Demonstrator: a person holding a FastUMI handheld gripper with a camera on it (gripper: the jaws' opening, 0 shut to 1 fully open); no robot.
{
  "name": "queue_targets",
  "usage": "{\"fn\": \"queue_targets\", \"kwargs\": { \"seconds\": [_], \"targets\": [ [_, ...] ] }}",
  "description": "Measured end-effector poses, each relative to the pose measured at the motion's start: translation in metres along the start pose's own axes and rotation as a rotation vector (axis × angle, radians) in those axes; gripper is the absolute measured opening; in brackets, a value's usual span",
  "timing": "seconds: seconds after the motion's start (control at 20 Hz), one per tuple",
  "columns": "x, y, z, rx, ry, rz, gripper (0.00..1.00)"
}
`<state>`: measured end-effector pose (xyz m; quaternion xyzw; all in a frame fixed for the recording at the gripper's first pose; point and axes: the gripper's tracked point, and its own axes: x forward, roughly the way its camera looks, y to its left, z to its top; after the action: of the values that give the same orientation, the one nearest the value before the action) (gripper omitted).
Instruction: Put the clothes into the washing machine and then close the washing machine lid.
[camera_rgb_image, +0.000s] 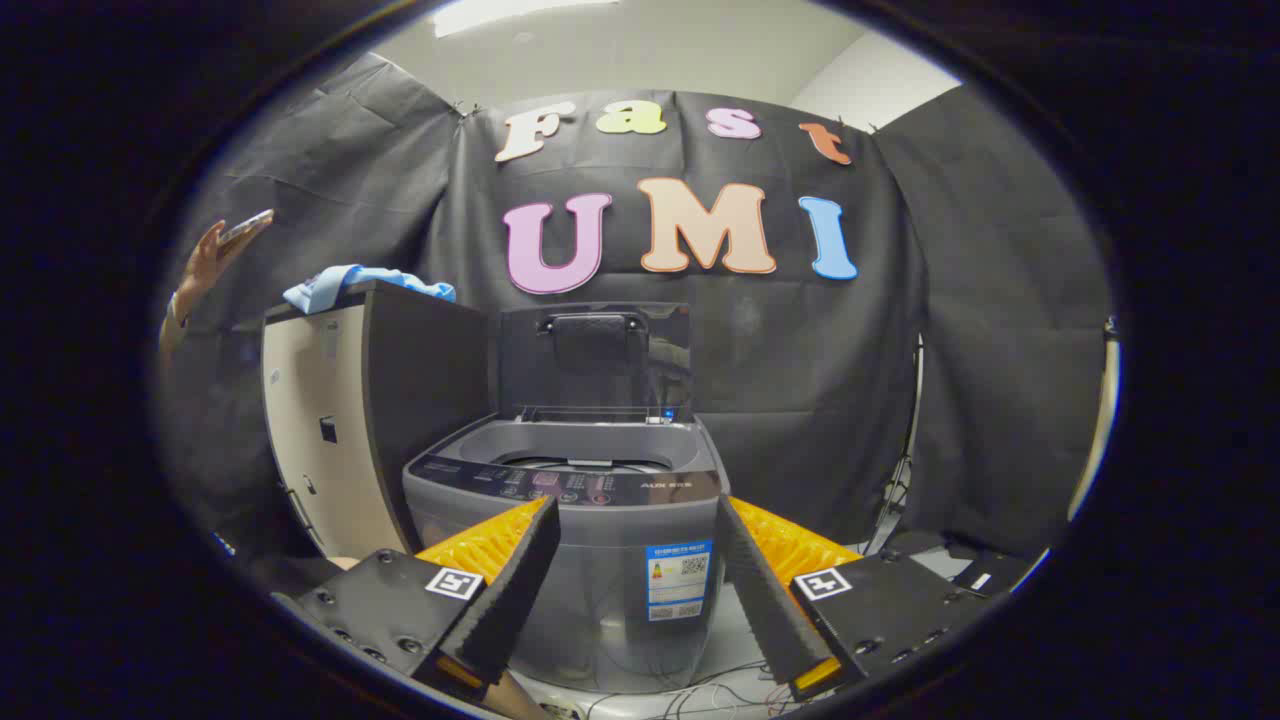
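— Grey plastic, is that the washing machine (590, 520)?
— Yes, just beyond the tool (635, 560), lid (598, 360) standing upright at the far side, tub open.
— Any writing?
— A blue sticker (678, 578) on its front; too small to read.
— The clothes?
— Blue cloth (345, 285) on top of the cabinet (350, 420), left of the machine.
— And the tool?
— Spread wide, gripping nothing. A hand (205, 265) shows far left. Cables (700, 690) lie on the floor.

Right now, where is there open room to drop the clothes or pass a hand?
The washing machine tub opening, between the control panel and the raised lid, looks free. The cabinet top is crowded by the blue clothes. The gripper is open, fingers apart, holding nothing.
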<state>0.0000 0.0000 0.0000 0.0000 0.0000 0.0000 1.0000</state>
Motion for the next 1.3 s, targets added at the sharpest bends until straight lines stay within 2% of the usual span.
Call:
{"fn": "queue_targets", "kwargs": {
  "seconds": [1.3],
  "targets": [
    [-0.0001, -0.0019, -0.0007, 0.033, 0.006, 0.008, 0.97]
  ]
}}
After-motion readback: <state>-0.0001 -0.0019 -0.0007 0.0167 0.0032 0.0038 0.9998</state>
